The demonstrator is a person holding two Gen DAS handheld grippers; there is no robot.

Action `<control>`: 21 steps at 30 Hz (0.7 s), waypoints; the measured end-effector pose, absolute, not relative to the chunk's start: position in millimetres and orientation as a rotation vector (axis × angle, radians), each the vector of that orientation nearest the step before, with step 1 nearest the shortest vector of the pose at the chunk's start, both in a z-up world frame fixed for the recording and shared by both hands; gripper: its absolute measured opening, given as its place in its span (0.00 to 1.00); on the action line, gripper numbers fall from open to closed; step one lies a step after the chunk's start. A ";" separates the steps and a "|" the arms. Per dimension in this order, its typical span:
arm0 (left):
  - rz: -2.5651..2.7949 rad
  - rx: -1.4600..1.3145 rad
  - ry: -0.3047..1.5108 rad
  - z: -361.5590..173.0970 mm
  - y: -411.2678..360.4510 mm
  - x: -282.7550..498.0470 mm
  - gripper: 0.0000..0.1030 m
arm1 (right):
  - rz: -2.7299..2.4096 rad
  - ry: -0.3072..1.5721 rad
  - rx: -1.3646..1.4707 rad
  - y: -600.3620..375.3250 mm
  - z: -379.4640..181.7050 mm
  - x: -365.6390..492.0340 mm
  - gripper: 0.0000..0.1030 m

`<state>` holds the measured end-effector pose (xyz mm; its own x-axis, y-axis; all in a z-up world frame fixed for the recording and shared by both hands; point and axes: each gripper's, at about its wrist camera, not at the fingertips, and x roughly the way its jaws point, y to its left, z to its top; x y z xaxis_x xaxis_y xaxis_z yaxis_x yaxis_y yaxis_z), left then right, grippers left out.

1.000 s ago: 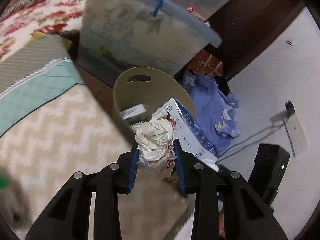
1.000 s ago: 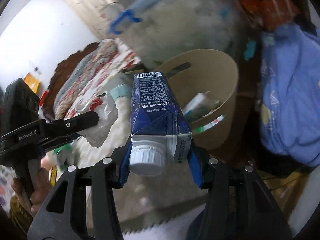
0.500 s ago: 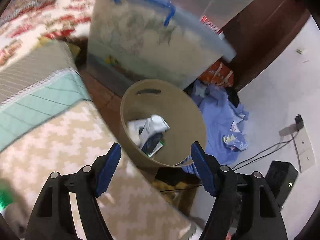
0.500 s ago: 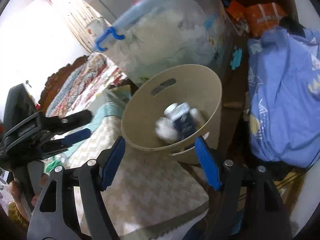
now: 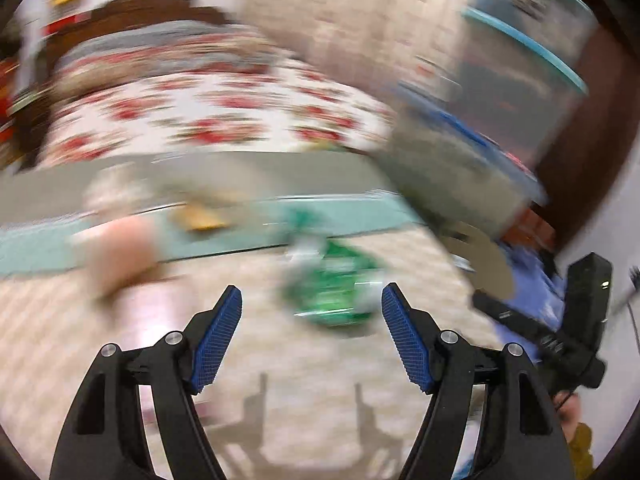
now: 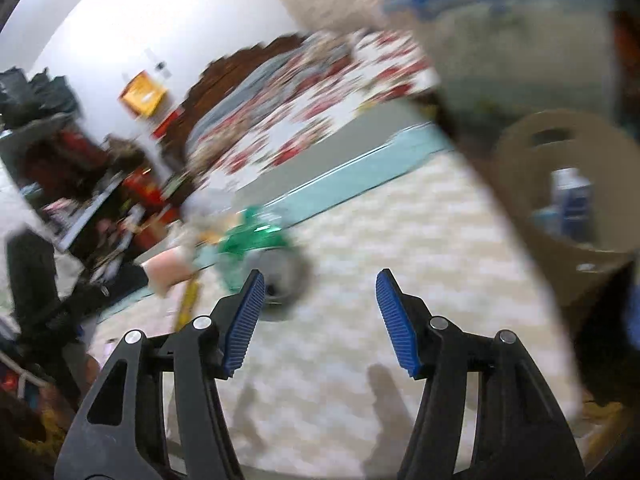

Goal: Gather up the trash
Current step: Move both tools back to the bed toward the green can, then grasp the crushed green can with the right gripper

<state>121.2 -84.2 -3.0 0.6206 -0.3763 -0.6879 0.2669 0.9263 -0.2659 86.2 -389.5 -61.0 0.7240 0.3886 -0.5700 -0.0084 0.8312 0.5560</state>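
Both views are smeared by motion. A crumpled green and silver piece of trash (image 5: 336, 292) lies on the beige zigzag blanket (image 5: 320, 392). My left gripper (image 5: 312, 296) hangs open just short of it, with nothing between the blue pads. In the right wrist view the same green trash (image 6: 252, 236) lies ahead and left of my right gripper (image 6: 320, 276). Its jaws are closing and have only blanket between them. The tan bin (image 6: 560, 248) stands to the right beside the bed, with a blue carton (image 6: 576, 208) inside.
A pinkish blurred object (image 5: 120, 252) and a small yellow thing (image 5: 200, 220) lie on the teal strip of bedding. A clear storage box with blue handle (image 6: 512, 40) stands behind the bin. The floral quilt (image 5: 200, 116) covers the far bed. A blue garment (image 5: 532, 280) lies by the wall.
The left gripper let go of the crumpled white wad and the right let go of the blue carton, both into the bin. Both have since swung left over the bed toward the green trash.
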 end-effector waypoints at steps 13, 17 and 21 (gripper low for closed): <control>-0.202 -0.145 0.948 -55.6 -26.3 140.8 0.76 | 0.372 0.955 0.661 -339.5 -104.6 202.0 0.40; -0.207 -0.101 0.982 -72.5 -36.9 142.9 0.74 | 0.409 0.965 0.618 -312.0 -98.0 172.7 0.38; -0.217 -0.093 0.985 -79.1 -33.4 135.8 0.58 | 0.450 0.969 0.631 -290.4 -99.7 138.3 0.39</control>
